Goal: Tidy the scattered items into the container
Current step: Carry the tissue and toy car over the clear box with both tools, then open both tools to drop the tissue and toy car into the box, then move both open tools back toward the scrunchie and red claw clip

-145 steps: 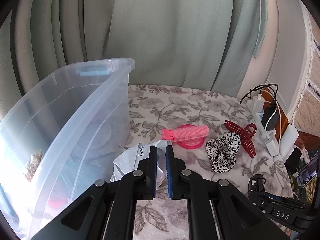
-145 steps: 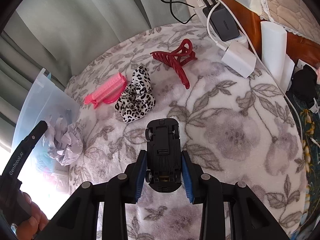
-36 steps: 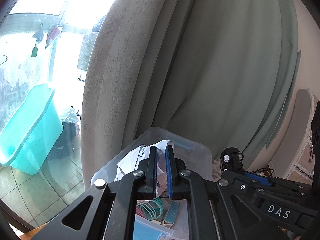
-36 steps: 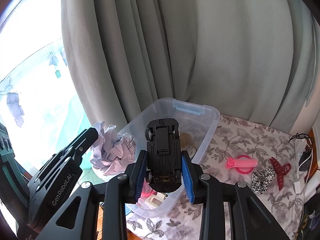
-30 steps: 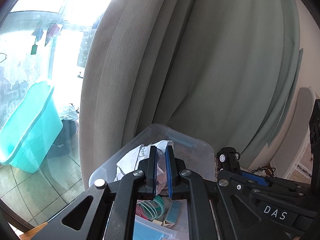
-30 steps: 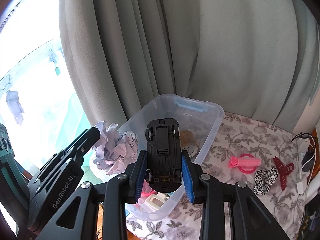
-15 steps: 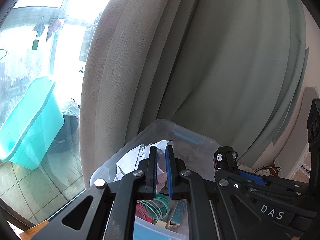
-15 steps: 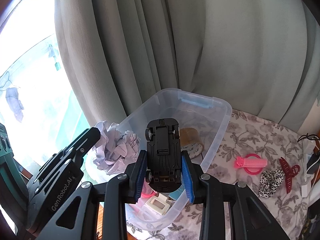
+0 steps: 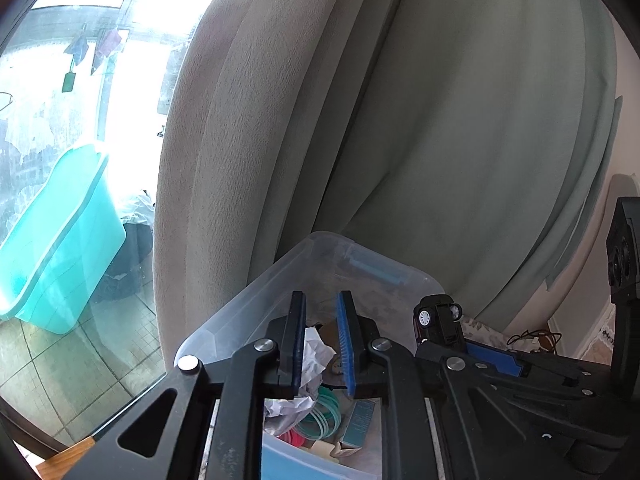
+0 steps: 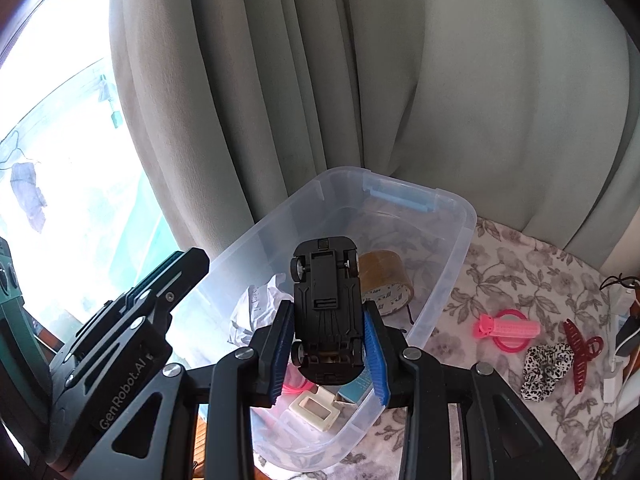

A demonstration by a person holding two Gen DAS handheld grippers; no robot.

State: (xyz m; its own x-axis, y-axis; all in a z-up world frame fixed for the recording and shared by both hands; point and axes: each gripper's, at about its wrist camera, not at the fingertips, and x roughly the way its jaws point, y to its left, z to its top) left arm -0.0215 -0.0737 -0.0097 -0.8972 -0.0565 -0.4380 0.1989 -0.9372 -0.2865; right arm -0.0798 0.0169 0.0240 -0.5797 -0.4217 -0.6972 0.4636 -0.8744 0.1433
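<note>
The clear plastic container point(image 10: 460, 248) stands at the left end of the floral-covered surface. My left gripper point(image 9: 322, 344) is open above it, and the crumpled white paper point(image 9: 316, 356) lies in the container below the jaws; it also shows in the right wrist view point(image 10: 256, 304). My right gripper point(image 10: 328, 344) is shut on a black toy car point(image 10: 326, 308), underside up, held over the container; the car also shows in the left wrist view point(image 9: 438, 318). A pink hair roller point(image 10: 508, 328), a leopard scrunchie point(image 10: 546, 364) and a dark red claw clip point(image 10: 580, 352) lie on the cloth to the right.
The container holds a tape roll point(image 10: 386, 284), a white frame piece point(image 10: 316, 406), a small blue box point(image 10: 356, 388) and teal bands point(image 9: 324, 412). Grey-green curtains point(image 10: 400, 80) hang behind. A teal tub point(image 9: 56, 240) stands outside the window. Chargers and cables point(image 10: 620, 320) sit at the right edge.
My left gripper has opened and the crumpled paper has dropped from it into the container. My right gripper with the car has moved closer over the container.
</note>
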